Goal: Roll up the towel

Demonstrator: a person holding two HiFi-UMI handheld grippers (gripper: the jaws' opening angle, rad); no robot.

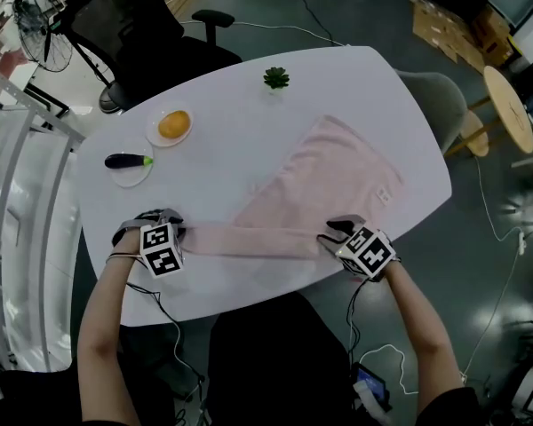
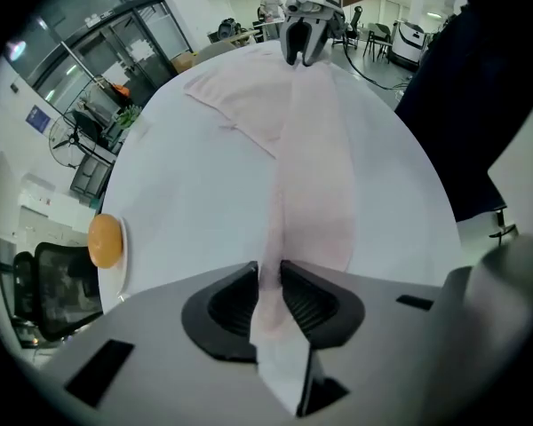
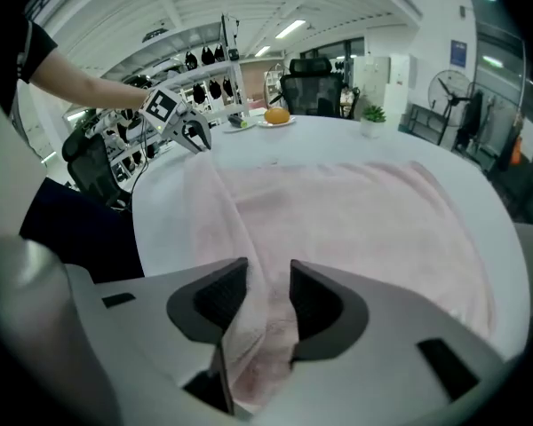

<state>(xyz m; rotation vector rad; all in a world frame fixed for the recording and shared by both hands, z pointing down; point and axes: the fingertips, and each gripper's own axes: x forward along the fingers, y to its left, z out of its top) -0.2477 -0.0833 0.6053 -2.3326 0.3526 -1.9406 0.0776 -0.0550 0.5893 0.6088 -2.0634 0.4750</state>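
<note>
Head view gives us the white oval table (image 1: 222, 162) with the pink towel (image 1: 338, 171) on its near right part. The towel's near side is gathered into a narrow band that runs along the table's near edge from the left gripper (image 1: 181, 231) to the right gripper (image 1: 330, 233). The rest lies flat and spreads away toward the far right, and its far corner comes near the table's right rim. Both grippers sit just beside the near edge, so we have little table behind them.

Open surface lies to the left and beyond the band. An orange (image 1: 174, 124) on a small plate (image 1: 153, 137) and a dark long vegetable (image 1: 127, 161) on a second plate (image 1: 142, 177) stand well apart from the towel. A small plant (image 1: 276, 79) stands near the far edge.

Left gripper view shows us that gripper's jaws narrow, with a fold of the band filling the gap and touching both pads. Right gripper view shows us wider jaws. There the towel's end lies loosely between them, draped against one pad, and the flat cloth stretches ahead.
</note>
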